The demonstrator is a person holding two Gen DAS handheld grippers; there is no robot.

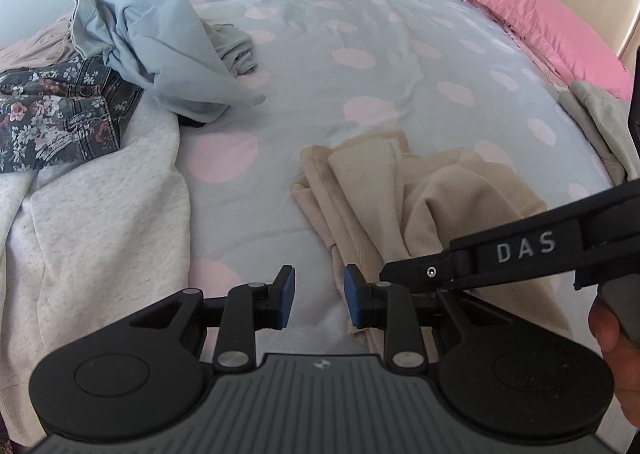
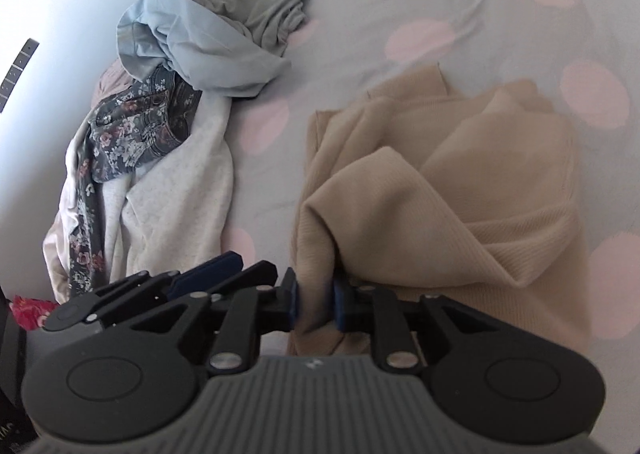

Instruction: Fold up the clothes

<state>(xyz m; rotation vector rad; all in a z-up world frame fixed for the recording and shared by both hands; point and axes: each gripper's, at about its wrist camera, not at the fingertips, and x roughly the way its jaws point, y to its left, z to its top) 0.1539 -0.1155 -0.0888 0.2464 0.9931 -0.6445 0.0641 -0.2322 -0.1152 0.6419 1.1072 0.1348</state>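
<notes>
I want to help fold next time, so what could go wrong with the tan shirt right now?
The right tongs pinch only one bunched fold of the tan shirt, so lifting might drag it into a messier heap or let it slip out. The left tongs are open and hold nothing, so the shirt may hang unevenly. The pile of other clothes lies close by on the bed, so spreading the shirt could snag the white sweatshirt.

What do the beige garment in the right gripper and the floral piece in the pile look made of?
Beige garment: likely a soft rib-knit, matte; fine parallel ribs show, and it folds loosely where the right gripper pinches it. Floral piece: probably printed denim; raised stitched seams and a button, stiffer folds.
</notes>
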